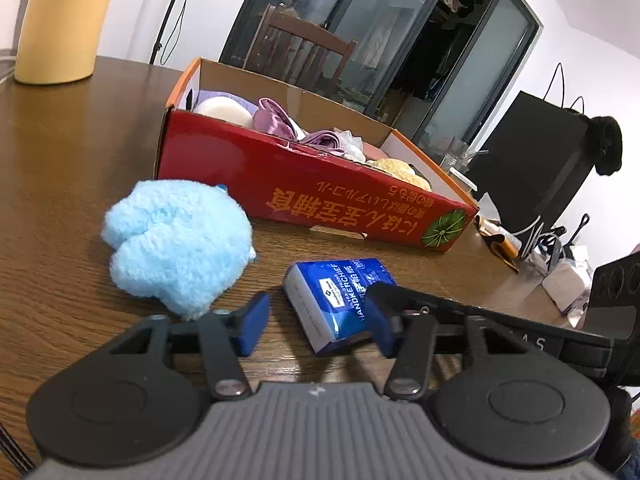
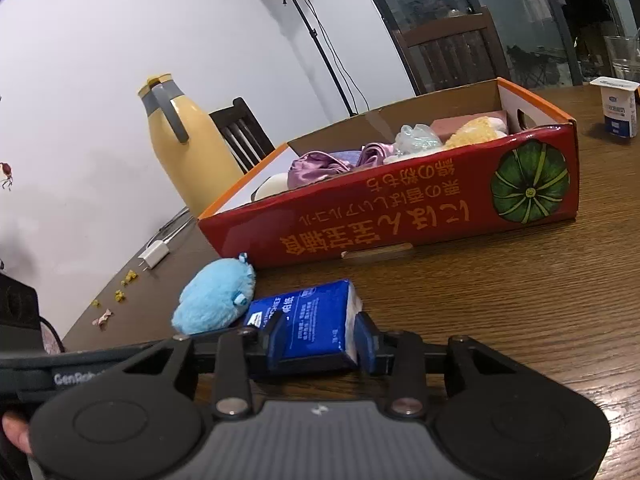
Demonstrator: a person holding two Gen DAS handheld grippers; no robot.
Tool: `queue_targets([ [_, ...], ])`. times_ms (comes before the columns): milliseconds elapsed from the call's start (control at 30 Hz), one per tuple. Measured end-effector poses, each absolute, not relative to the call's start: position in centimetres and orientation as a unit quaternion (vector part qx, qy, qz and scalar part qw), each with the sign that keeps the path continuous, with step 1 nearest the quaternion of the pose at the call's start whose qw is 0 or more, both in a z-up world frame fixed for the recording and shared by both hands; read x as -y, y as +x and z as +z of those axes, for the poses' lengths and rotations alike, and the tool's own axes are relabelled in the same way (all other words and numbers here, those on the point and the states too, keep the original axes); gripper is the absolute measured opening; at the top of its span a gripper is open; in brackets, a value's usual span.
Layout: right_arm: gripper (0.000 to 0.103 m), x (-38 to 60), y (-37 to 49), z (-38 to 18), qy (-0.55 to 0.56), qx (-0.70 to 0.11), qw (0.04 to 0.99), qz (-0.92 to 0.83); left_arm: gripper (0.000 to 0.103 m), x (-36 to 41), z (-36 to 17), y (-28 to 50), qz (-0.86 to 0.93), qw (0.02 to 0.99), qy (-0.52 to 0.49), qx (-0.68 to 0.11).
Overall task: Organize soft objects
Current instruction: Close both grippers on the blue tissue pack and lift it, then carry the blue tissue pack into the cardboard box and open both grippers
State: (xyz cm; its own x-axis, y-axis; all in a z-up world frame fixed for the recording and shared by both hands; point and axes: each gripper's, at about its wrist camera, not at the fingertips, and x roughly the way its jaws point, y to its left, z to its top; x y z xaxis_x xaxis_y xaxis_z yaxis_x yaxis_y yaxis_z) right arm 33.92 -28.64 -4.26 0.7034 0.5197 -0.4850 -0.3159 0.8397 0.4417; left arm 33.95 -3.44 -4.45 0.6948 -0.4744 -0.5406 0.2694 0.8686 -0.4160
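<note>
On the worktop (image 2: 520,288), just before the red box (image 2: 400,216), the tissue pack (image 2: 308,320) sits clamped in the right claw (image 2: 320,340). Lift it level over the near wall. The left claw (image 1: 316,330), half open, holds nothing; the blue plush (image 1: 180,240) lies beside it.

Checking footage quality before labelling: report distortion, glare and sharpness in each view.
Left wrist view: strong fisheye bending of the door frames, dark corners, soft sheen on the red box, blue plush sharp. Right wrist view: the same bowing, the table tilted, glare on the tissue pack, lettering on it still partly legible.
</note>
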Motion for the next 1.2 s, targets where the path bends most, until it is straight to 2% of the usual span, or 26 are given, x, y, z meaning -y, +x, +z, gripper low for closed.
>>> queue_targets([
  [67,0.033,28.7,33.9,-4.3,0.165,-0.308,0.908,0.23,0.039,3.4,-4.6,34.1,-0.212,0.905,-0.159,-0.334],
  [133,0.032,28.7,34.0,-4.3,0.167,-0.309,0.908,0.23,0.038,3.4,-4.6,34.0,-0.216,0.903,-0.163,-0.334],
  [667,0.031,28.9,34.3,-4.5,0.175,-0.317,0.901,0.238,0.036,3.4,-4.8,34.2,-0.221,0.901,-0.17,-0.333],
  [767,0.026,28.8,34.1,-4.4,0.171,-0.313,0.904,0.236,0.035,3.4,-4.7,33.8,-0.213,0.903,-0.172,-0.332],
  [1200,0.025,28.1,22.9,-3.5,0.164,-0.313,0.908,0.226,0.035,3.1,-3.9,22.5,-0.199,0.911,-0.183,-0.313],
])
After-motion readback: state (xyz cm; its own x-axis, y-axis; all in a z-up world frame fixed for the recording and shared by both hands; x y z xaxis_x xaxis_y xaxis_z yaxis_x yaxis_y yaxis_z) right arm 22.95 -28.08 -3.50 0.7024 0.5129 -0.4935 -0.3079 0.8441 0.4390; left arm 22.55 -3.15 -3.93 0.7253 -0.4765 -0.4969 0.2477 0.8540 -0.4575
